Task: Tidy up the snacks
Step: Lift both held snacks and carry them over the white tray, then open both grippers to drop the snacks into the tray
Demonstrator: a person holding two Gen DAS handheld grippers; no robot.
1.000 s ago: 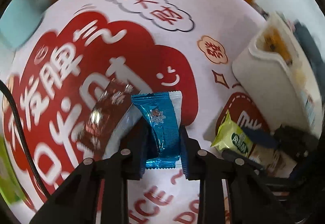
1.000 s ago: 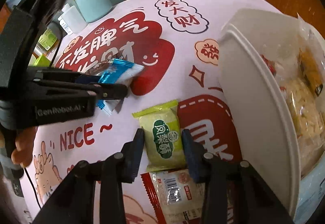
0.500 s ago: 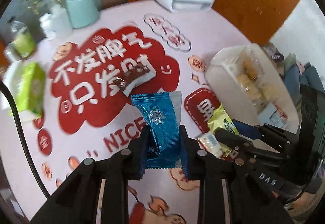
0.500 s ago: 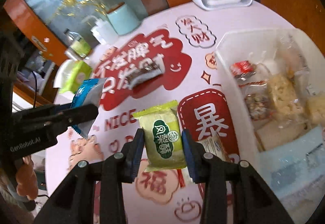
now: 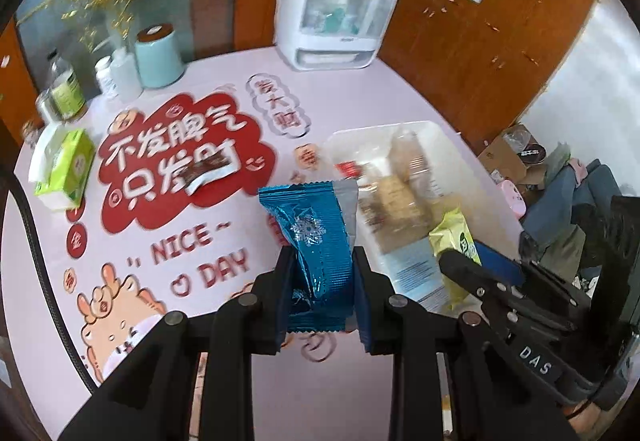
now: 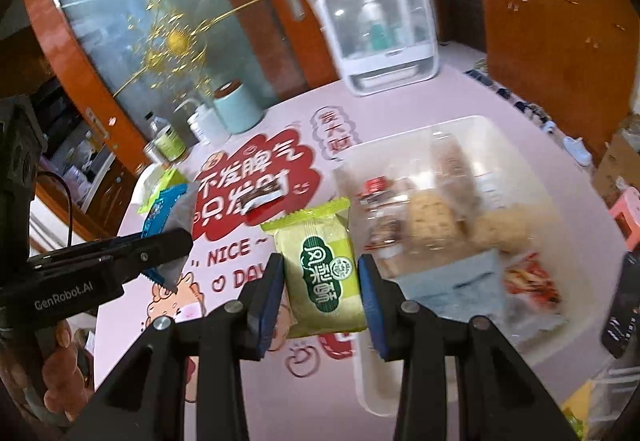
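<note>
My left gripper (image 5: 322,261) is shut on a blue foil snack packet (image 5: 316,237) and holds it high above the table. My right gripper (image 6: 320,269) is shut on a green snack packet (image 6: 324,265), also lifted, beside a white plastic bin (image 6: 460,125) that holds several snacks. The bin (image 5: 384,129) shows in the left wrist view too, right of the blue packet. A brown and white snack bar (image 5: 208,171) lies on the red print of the tablecloth. The left gripper with the blue packet (image 6: 164,209) shows at the left of the right wrist view.
A white dispenser box (image 5: 336,13) stands at the table's far edge. A teal canister (image 5: 158,55), white bottles (image 5: 120,75) and a glass jar (image 5: 66,93) stand at the far left. A green tissue pack (image 5: 66,167) lies at the left. Wooden cabinets (image 5: 480,33) stand behind.
Both grippers have risen from the table with their packets and now hang well above it near the bin. The brown bar stays on the cloth.
</note>
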